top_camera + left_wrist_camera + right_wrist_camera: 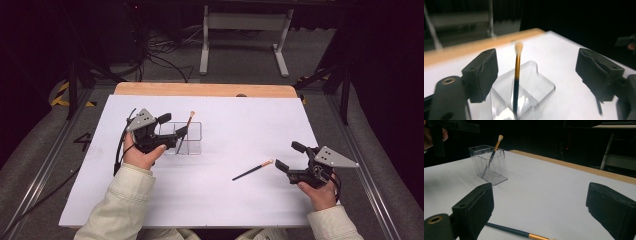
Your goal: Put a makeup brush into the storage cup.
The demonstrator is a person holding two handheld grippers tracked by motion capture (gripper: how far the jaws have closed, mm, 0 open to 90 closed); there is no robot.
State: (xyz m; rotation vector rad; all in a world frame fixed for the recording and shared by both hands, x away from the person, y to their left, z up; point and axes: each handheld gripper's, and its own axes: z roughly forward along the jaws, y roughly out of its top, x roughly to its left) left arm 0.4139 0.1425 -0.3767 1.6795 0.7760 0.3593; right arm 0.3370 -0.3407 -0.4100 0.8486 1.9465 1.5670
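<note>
Two makeup brushes are in this scene, and one of them already stands in the clear organizer [182, 138], a small transparent box with compartments on the left part of the white table [225, 200]. This standing brush [186, 128] leans inside one compartment with its pale tip up and a little to the far side. The left gripper [172, 131] is just beside the box, and in the left gripper view its jaws stand wide, one on each side of the brush handle [516, 82] without pressing it, so I judge the brush is released and rests by itself. The second brush [253, 170] lies flat on the table to the right of the middle, with its light tip pointing to the far right. The right gripper [290, 156] waits just to the right of it, jaws also wide and empty; in the right gripper view the dark handle [509, 230] lies near the lower left pad. For the step in hand, the left gripper should go straight up and back, so that no pad catches the leaning handle or pushes the light box. Then the right gripper should close across the thin handle near its middle, low to the table, because such a slim round stick can roll away easily.
</note>
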